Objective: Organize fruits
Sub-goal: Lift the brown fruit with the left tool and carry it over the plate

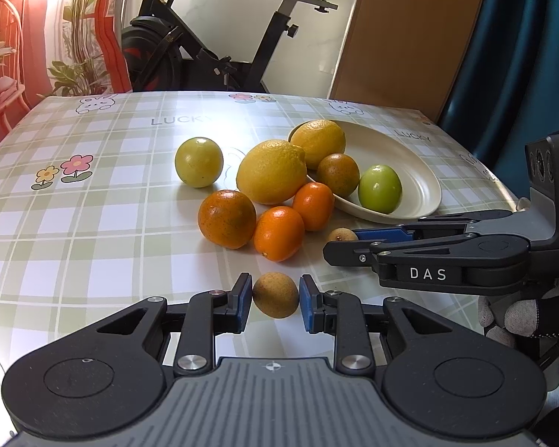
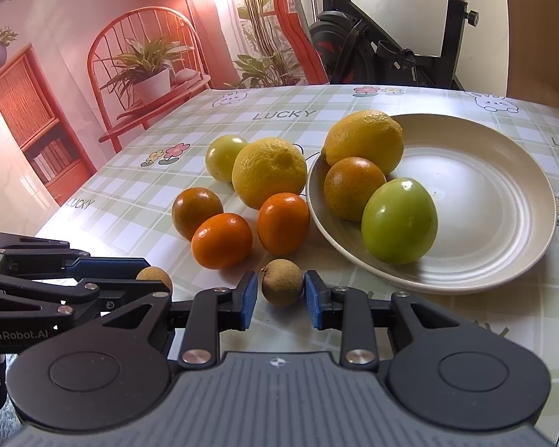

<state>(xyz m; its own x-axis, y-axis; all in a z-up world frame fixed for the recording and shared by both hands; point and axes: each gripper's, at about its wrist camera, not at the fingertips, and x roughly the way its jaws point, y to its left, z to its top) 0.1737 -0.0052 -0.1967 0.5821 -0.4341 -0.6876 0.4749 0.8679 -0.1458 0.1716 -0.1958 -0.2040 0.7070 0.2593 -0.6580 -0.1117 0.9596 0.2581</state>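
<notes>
Our left gripper clamps a small round brown fruit, dull and faintly speckled; our right gripper clamps its rough-skinned twin.

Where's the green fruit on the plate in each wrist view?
Left wrist: green fruit right of centre, at the plate's near end.
Right wrist: green fruit right of centre, on the plate's near left side.
Shared landmark: the darker orange beside it on the plate.
</notes>
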